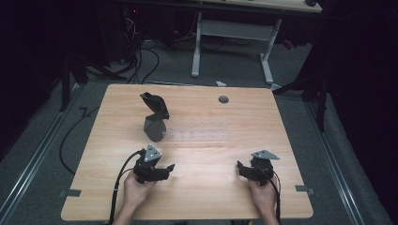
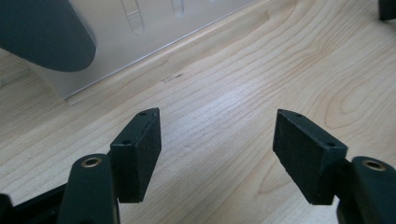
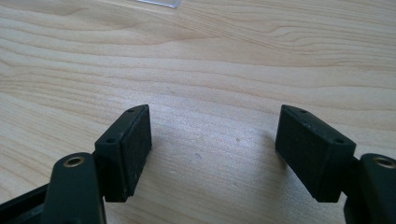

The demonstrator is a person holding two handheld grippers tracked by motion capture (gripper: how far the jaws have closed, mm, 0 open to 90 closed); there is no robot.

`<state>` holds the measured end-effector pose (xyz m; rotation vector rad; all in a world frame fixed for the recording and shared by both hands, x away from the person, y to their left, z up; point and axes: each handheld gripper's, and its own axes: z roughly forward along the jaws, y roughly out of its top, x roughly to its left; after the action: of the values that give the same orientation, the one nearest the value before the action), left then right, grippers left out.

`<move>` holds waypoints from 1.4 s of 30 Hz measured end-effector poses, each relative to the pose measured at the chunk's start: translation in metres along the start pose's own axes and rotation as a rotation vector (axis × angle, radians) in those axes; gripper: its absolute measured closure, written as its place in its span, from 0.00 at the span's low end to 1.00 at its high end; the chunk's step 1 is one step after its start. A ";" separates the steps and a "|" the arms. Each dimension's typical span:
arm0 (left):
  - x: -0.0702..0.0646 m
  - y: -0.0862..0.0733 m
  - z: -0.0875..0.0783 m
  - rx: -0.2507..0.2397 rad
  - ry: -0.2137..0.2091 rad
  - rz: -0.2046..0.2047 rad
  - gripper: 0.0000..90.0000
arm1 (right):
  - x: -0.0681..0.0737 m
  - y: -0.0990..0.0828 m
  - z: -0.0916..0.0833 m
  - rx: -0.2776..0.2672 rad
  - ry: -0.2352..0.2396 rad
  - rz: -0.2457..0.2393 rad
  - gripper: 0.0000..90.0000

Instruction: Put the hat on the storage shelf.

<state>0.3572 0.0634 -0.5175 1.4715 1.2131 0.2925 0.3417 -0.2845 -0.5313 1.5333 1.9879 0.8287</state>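
A dark grey angular object [image 1: 155, 117] stands upright on the wooden table [image 1: 202, 187], left of centre. A clear flat plate [image 1: 197, 136] lies just to its right. My left gripper [image 1: 165, 168] rests near the front left, in front of the grey object, held by a hand. In the left gripper view the left gripper [image 2: 217, 116] is open over bare wood, with the grey object [image 2: 42, 37] and the clear plate [image 2: 140, 32] ahead at the upper left. My right gripper [image 1: 241, 167] sits at the front right; in its own view the right gripper [image 3: 212, 109] is open with nothing between the pads.
A round cable hole [image 1: 223, 99] lies near the table's far edge. Beyond the table stand a white desk frame [image 1: 267, 51] and loose cables [image 1: 141, 56] on the floor. Cables trail from both grippers toward the front edge.
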 end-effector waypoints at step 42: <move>0.020 -0.015 0.022 -0.028 0.101 0.002 0.33 | 0.000 0.000 0.000 0.000 0.000 0.001 0.30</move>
<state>0.3744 0.0632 -0.5462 1.4485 1.2830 0.3870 0.3417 -0.2844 -0.5313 1.5342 1.9880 0.8290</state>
